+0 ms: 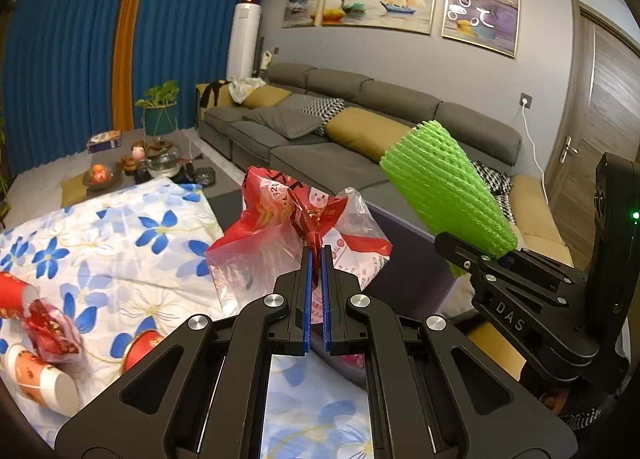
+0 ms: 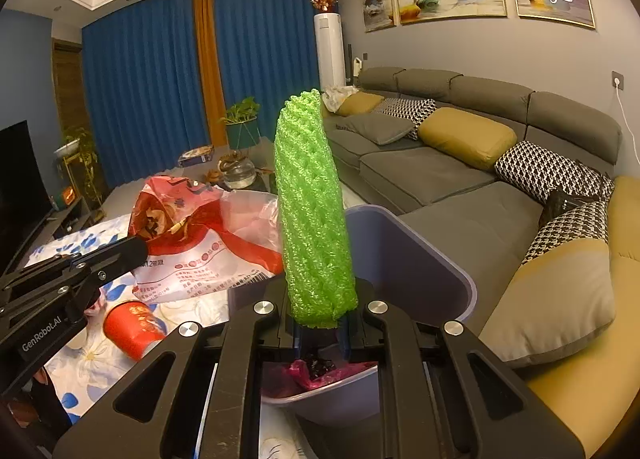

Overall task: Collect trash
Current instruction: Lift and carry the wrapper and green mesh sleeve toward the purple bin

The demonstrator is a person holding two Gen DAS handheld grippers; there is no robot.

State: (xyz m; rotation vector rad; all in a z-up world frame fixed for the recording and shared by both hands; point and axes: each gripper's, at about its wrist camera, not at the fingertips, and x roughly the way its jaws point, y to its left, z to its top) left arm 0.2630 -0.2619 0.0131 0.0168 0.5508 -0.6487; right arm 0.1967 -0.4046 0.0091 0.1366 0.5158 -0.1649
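Floral cloth (image 1: 120, 259) under red cups (image 1: 140, 343); grey sofa (image 2: 460, 175) beside.

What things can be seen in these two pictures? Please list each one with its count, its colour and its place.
Green foam net sleeve: one, bright green, standing up out of the right gripper.
Red-and-clear plastic snack bag: one, pinched in the left gripper.
Grey plastic bin: one, grey-lilac, below the right gripper, pink trash inside.
Red paper cups: at least three, lying on the cloth.
Small red wrapper: one, between the cups.
Blue-flowered white cloth: one, over the table.
Grey sofa: one, with mustard and houndstooth cushions.
Glass teapot: one, on the far table.
Left gripper: black, blue pads, shut on the bag.
Right gripper: black, shut on the sleeve.
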